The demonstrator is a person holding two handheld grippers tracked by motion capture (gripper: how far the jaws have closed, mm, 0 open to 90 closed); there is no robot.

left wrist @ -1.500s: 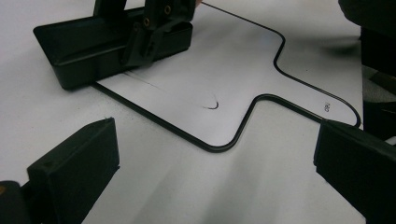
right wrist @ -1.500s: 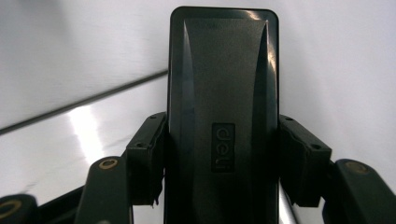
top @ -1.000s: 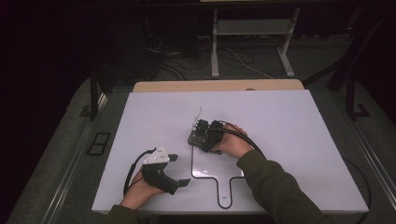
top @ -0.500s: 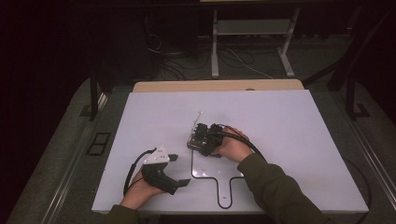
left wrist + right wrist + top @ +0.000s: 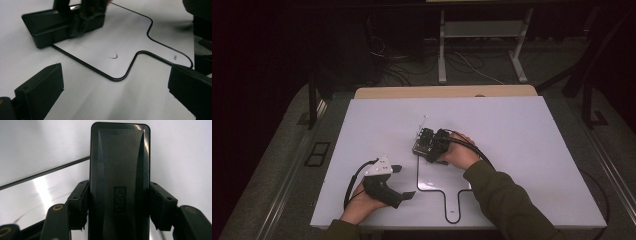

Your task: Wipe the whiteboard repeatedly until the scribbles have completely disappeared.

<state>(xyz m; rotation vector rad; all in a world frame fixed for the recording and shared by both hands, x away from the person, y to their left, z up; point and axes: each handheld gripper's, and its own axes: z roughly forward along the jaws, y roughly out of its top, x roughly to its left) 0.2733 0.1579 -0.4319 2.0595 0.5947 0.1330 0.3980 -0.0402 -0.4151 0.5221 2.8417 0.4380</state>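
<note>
A black whiteboard eraser (image 5: 120,180) marked "deli" lies flat at the top left corner of a white paddle-shaped board (image 5: 442,176) with a black rim. My right gripper (image 5: 430,145) is shut on the eraser (image 5: 422,142), its pads pressing both long sides. My left gripper (image 5: 404,182) rests open near the table's front left, its jaws wide apart with nothing between them, pointing toward the board (image 5: 140,32). In the left gripper view the eraser (image 5: 57,27) sits at the far left, and a short curved pen mark (image 5: 114,56) shows on the board.
The board lies on a white table (image 5: 522,135) whose front edge is close to both hands. A thin pale stick-like item (image 5: 423,123) lies just beyond the eraser. Cables and metal stand legs (image 5: 443,55) are on the dark floor behind.
My right gripper has shifted slightly left with the eraser along the board's top left corner. The left gripper has stayed where it was.
</note>
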